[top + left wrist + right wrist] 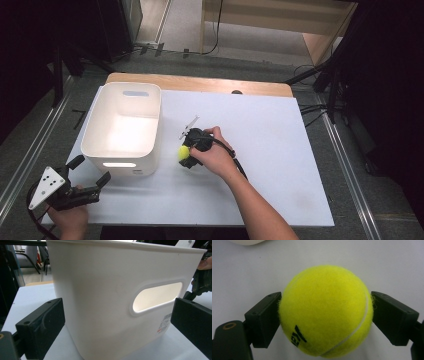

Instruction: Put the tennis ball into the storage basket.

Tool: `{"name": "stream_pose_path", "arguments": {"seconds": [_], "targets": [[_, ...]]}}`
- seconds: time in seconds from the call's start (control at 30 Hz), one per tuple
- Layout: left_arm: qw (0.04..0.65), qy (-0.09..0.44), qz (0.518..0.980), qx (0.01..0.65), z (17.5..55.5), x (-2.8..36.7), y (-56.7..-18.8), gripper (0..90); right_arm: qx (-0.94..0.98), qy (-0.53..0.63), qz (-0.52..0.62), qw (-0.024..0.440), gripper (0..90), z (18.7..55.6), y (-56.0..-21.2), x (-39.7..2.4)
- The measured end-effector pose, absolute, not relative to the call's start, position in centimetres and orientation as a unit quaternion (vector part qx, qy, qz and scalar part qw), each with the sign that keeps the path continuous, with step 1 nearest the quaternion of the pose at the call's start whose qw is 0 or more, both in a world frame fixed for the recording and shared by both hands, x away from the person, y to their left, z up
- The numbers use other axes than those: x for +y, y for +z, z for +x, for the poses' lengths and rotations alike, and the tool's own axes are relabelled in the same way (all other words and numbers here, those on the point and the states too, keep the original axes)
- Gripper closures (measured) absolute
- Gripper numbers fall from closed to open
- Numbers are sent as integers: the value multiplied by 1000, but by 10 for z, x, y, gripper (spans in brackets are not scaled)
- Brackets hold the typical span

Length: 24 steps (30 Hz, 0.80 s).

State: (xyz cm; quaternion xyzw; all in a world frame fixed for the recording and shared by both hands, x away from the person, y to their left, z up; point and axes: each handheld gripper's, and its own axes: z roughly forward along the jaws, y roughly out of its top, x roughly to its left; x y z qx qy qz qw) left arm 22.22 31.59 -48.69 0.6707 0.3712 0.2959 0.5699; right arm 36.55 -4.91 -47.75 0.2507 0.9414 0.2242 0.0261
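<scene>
A yellow tennis ball (325, 310) sits between the two black jaws of my right gripper (325, 315), and both pads press on its sides. In the high view the ball (183, 152) is just right of the white bin's near right corner, low over the white table, with the right gripper (186, 157) pointing down at it. I cannot tell if the ball touches the table. The white plastic bin (122, 88) stands at the table's left. My left gripper (92, 170) is open at the near left corner, facing the bin's handle cutout (157, 297).
The white table sheet (270, 150) stretches right of the bin and the ball. A wooden edge (200, 84) runs along the table's far side. Metal rails and cables lie on the floor on both sides.
</scene>
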Motion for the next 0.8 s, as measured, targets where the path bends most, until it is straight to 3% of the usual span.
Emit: {"name": "stream_pose_path", "arguments": {"seconds": [0.1, 0.23, 0.8], "targets": [[570, 295, 671, 372, 222, 316, -487, 0, 945, 218, 243, 29, 132, 365, -479, -48], [570, 295, 670, 372, 222, 315, -487, 0, 944, 222, 244, 29, 231, 366, -478, -49], [570, 295, 671, 372, 222, 316, -487, 0, 942, 236, 236, 32, 235, 365, -451, -56]]}}
